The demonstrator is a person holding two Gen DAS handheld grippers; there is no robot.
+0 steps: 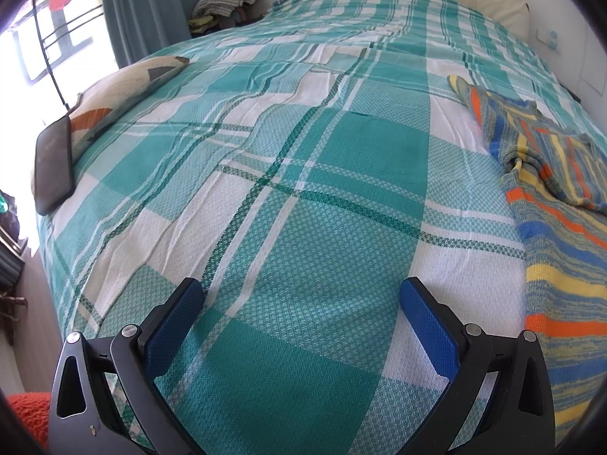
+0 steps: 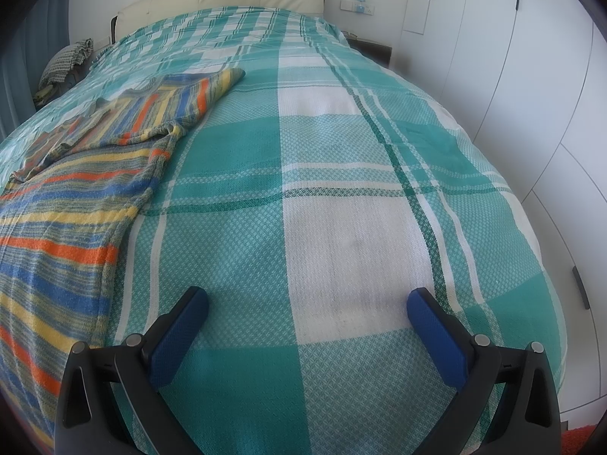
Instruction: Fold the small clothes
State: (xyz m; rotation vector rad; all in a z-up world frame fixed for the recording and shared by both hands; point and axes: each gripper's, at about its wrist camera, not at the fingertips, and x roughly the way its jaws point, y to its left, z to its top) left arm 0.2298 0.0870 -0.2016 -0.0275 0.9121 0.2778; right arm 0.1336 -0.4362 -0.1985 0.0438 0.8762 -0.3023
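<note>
Striped knit garment cut off right edge; lower hem unseen.

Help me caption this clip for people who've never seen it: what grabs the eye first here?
The striped sweater, orange, blue and yellow, stands out: it lies spread on the bed, right of the left gripper and left of the right gripper. Under it the teal plaid bedspread fills both views. Both grippers hang open over the spread, holding nothing.
</note>
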